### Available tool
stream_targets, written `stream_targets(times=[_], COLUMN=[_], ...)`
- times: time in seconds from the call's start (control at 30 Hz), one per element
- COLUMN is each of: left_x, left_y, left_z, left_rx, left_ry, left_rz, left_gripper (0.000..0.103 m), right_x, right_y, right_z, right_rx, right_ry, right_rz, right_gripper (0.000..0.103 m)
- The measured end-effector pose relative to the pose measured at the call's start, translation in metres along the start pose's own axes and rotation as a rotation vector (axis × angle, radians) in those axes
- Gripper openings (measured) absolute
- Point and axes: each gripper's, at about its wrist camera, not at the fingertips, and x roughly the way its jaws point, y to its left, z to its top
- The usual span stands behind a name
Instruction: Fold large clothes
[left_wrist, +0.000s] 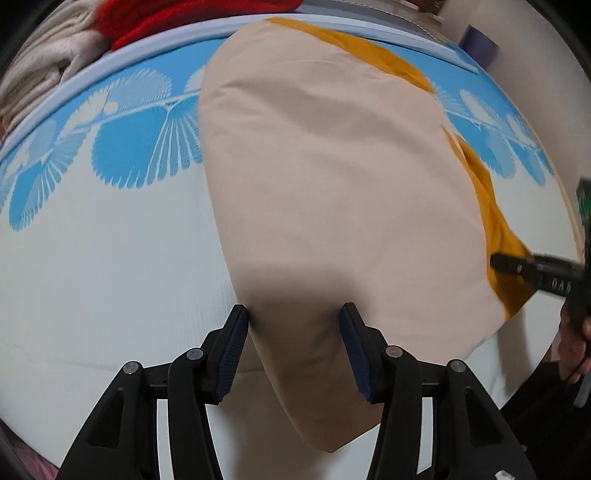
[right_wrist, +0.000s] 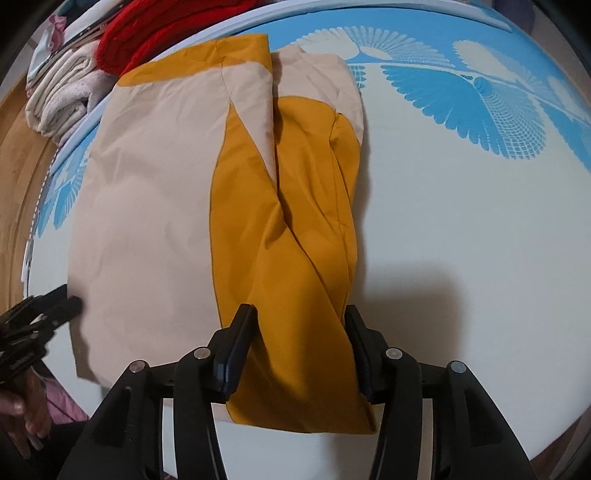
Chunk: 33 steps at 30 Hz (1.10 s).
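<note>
Nearest, the left gripper (left_wrist: 293, 317) stands with jaws wide apart, straddling the near beige part of the garment (left_wrist: 332, 177) without clamping it. Likewise the right gripper (right_wrist: 299, 317) is spread wide, its 2 fingers either side of the mustard section of the same garment (right_wrist: 166, 192), nothing held. This beige-and-mustard garment lies partly folded on the white and blue patterned bed sheet (right_wrist: 461, 221). Beyond, at the sheet's far edge, sit a red blanket (right_wrist: 147, 33) and cream towels (right_wrist: 62, 99).
</note>
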Motion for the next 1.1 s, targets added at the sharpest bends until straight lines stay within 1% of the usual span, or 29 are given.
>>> stream_targets(times=[0.07, 0.1, 0.17, 0.23, 0.3, 0.43, 0.5, 0.57, 0.63, 0.7, 0.73, 0.77, 0.8, 0.83, 0.87, 0.9, 0.93, 0.97, 1.0, 1.03, 1.07, 1.1], left_x=[-0.007, -0.012, -0.02, -0.017, -0.01, -0.018, -0.022, -0.028, -0.04, -0.061, -0.076, -0.087, -0.099, -0.112, -0.127, -0.139, -0.147, -0.155, -0.16, -0.164, -0.167, -0.168], left_y=[0.002, 0.0, -0.008, -0.013, -0.014, -0.013, -0.017, -0.02, -0.022, -0.021, -0.023, -0.023, -0.026, -0.03, -0.034, -0.039, -0.042, -0.045, -0.047, -0.047, -0.046, -0.046], left_z=[-0.001, -0.002, -0.006, -0.011, -0.015, -0.021, -0.029, -0.038, -0.046, -0.053, -0.058, -0.062, -0.067, -0.074, -0.083, -0.092, -0.1, -0.11, -0.117, -0.125, -0.134, -0.141], left_rx=[-0.025, -0.017, 0.026, 0.076, 0.108, 0.124, 0.142, 0.158, 0.142, 0.09, 0.055, 0.035, 0.018, 0.008, 0.004, 0.005, 0.007, 0.008, 0.004, -0.009, -0.03, -0.054], left_ry=[-0.007, -0.011, -0.02, 0.001, 0.018, -0.005, -0.019, -0.027, -0.044, -0.102, -0.142, -0.171, -0.209, -0.255, -0.306, -0.353, -0.382, -0.408, -0.418, -0.425, -0.433, -0.437], left_rz=[-0.021, -0.017, 0.0, 0.033, 0.071, 0.094, 0.154, 0.201, 0.239, 0.228, 0.211, 0.201, 0.193, 0.186, 0.183, 0.182, 0.178, 0.168, 0.157, 0.143, 0.132, 0.132], left_gripper=[0.047, 0.046, 0.045, 0.045, 0.049, 0.051, 0.06, 0.061, 0.061, 0.062, 0.064, 0.071, 0.079, 0.082, 0.088, 0.092, 0.094, 0.097, 0.099, 0.099, 0.099, 0.099], right_x=[0.0, 0.002, 0.002, 0.002, 0.003, 0.003, 0.002, 0.004, 0.003, -0.007, -0.018, -0.031, -0.046, -0.06, -0.08, -0.099, -0.124, -0.141, -0.159, -0.173, -0.182, -0.189], right_y=[-0.003, -0.003, -0.001, 0.0, 0.001, 0.003, 0.006, 0.008, 0.004, -0.002, -0.002, -0.001, 0.001, 0.004, 0.01, 0.017, 0.027, 0.034, 0.045, 0.059, 0.062, 0.071], right_z=[-0.005, -0.007, -0.009, -0.011, -0.012, -0.016, -0.021, -0.029, -0.038, -0.042, -0.041, -0.042, -0.043, -0.044, -0.048, -0.052, -0.062, -0.071, -0.083, -0.095, -0.108, -0.122], right_rx=[-0.018, -0.029, -0.046, -0.052, -0.053, -0.057, -0.093, -0.136, -0.142, -0.121, -0.119, -0.127, -0.138, -0.144, -0.148, -0.151, -0.159, -0.167, -0.182, -0.198, -0.213, -0.226], right_ry=[0.019, 0.024, 0.029, 0.039, 0.049, 0.067, 0.068, 0.086, 0.104, 0.085, 0.053, 0.005, -0.063, -0.127, -0.223, -0.314, -0.423, -0.494, -0.578, -0.649, -0.7, -0.738], right_rz=[-0.014, -0.025, -0.04, -0.053, -0.06, -0.088, -0.131, -0.199, -0.25, -0.302, -0.334, -0.367, -0.401, -0.422, -0.427, -0.414, -0.394, -0.384, -0.368, -0.355, -0.35, -0.35], right_gripper=[0.05, 0.05, 0.05, 0.05, 0.05, 0.05, 0.051, 0.052, 0.052, 0.052, 0.052, 0.052, 0.052, 0.052, 0.052, 0.052, 0.055, 0.055, 0.059, 0.066, 0.071, 0.081])
